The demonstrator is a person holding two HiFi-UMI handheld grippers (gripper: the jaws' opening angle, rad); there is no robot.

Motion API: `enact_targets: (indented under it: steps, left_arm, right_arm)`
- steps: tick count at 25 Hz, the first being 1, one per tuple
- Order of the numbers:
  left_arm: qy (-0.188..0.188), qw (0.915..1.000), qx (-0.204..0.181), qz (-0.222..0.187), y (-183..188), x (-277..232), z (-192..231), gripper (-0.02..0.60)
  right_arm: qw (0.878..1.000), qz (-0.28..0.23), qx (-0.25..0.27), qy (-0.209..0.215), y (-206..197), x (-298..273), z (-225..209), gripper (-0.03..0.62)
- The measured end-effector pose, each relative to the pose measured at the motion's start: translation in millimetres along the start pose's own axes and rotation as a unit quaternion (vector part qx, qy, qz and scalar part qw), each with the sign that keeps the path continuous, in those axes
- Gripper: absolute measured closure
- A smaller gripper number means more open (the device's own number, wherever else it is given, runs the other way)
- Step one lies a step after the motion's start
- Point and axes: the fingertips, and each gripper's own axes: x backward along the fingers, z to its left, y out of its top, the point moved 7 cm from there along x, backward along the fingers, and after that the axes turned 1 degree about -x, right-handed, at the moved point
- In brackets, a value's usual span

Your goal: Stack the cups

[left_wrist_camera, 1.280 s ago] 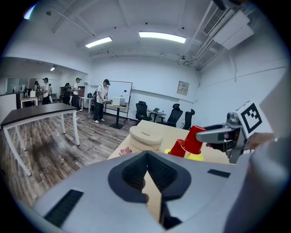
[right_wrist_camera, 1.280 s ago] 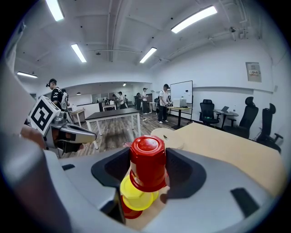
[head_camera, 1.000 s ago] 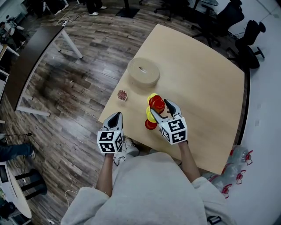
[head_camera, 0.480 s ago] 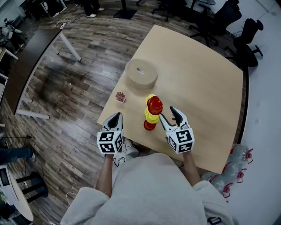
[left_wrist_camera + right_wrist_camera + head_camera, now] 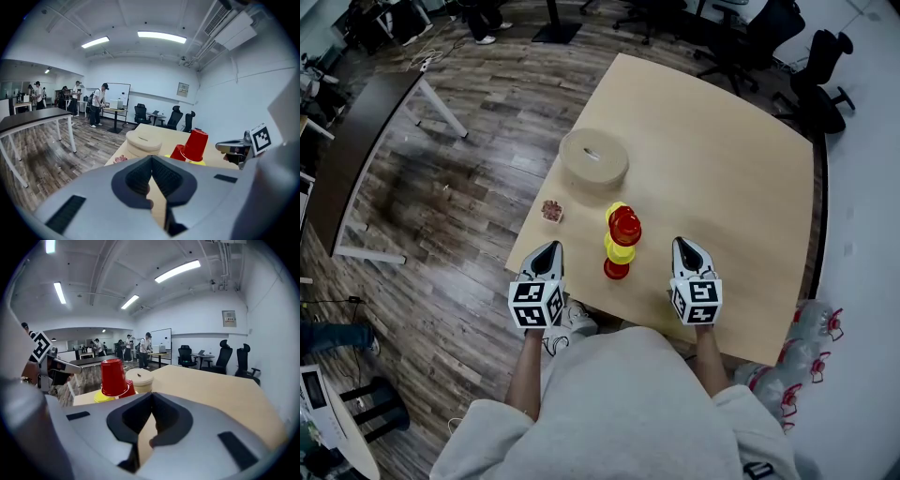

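Both empty — left gripper jaws together, right gripper just snapped closed on nothing. Stacked plastic cups look light, thin, tippy — pinch the sidewall gently.

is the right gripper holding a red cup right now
No, the jaws of the right gripper have just closed on nothing, and the red cup stands on the stack to its left, apart from it.

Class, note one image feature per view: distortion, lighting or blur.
Head view: sharp, evenly lit table. Left gripper view: fisheye bending, black corners, lamp blown out. Right gripper view: same fisheye; cups sharp, strip light glaring.
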Motion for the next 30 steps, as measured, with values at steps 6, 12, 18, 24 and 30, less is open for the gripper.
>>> enact_targets:
  steps: [6,12,18,24,30]
  left_arm:
    - [-0.004,1.0,-0.004,0.001,2.2,-2.4,-0.7,0.572]
    - [-0.006,1.0,-0.007,0.001,3.6,-5.2,-3.7,0.572]
    - [-0.007,1.0,-0.006,0.002,2.6,-5.4,-3.2,0.572]
    - [-0.005,1.0,-0.004,0.003,2.3,-5.9,-3.1,0.572]
    - [-0.006,1.0,-0.003,0.003,2.7,-7.7,-1.8,0.572]
  right_arm:
    - [1.0,0.0,-0.002,-0.003,-5.1,3.5,-5.5,0.591]
    - [1.0,0.0,0.006,-0.006,-5.7,3.4,-6.3,0.592]
    - [1.0,0.001,0.01,-0.002,-3.8,2.1,-3.0,0.592]
    - [1.0,0.003,0.01,-0.001,-4.1,1.6,-3.6,0.592]
    - [1.0,0.005,0.011,0.002,-3.7,-0.6,-1.9,0.591]
